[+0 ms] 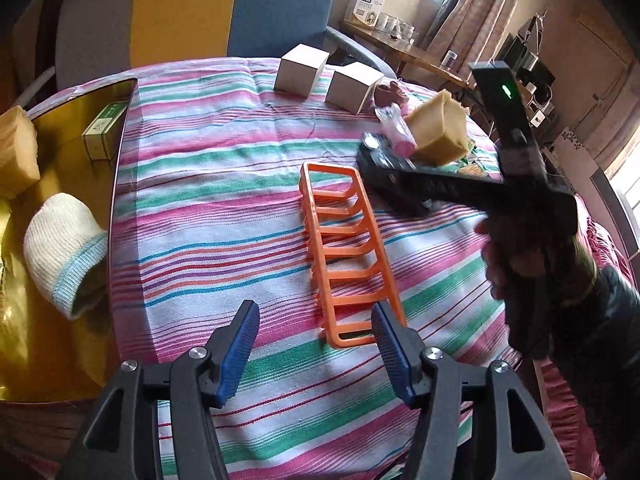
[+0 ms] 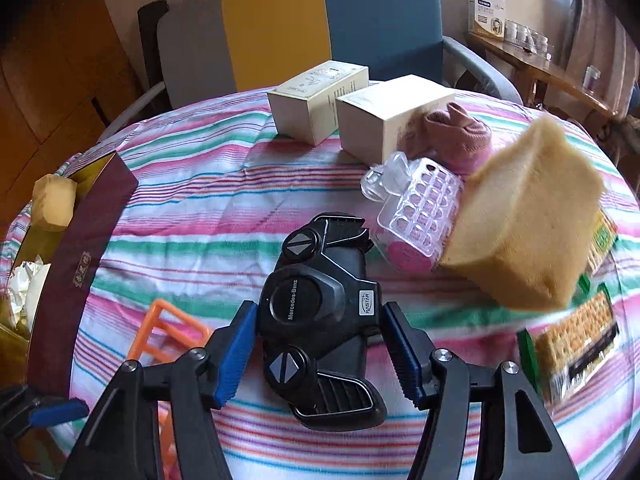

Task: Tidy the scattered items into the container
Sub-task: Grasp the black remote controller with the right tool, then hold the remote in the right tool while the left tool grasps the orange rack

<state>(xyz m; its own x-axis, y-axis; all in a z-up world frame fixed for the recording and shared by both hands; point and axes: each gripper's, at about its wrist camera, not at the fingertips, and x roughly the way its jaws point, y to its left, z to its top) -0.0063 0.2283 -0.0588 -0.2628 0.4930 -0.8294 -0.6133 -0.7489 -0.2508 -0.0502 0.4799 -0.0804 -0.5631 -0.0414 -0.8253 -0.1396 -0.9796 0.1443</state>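
Two grippers were out over the striped cloth [image 1: 224, 184]. Your left gripper [image 1: 316, 344] hung with its jaws apart and nothing between them, beside the near end of the orange rack [image 1: 346, 252]. Your right gripper [image 2: 320, 344] straddled the black remote controller [image 2: 320, 312], its pads flanking the body; I could not tell whether they pressed it. Your gold container [image 1: 60, 352] lay at the left, already holding a white sock [image 1: 60, 248].

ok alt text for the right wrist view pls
The right claw straddles a black toy remote on a striped tablecloth, blue pads beside it. A tan sponge, a clear plastic tray and two white boxes lie beyond.
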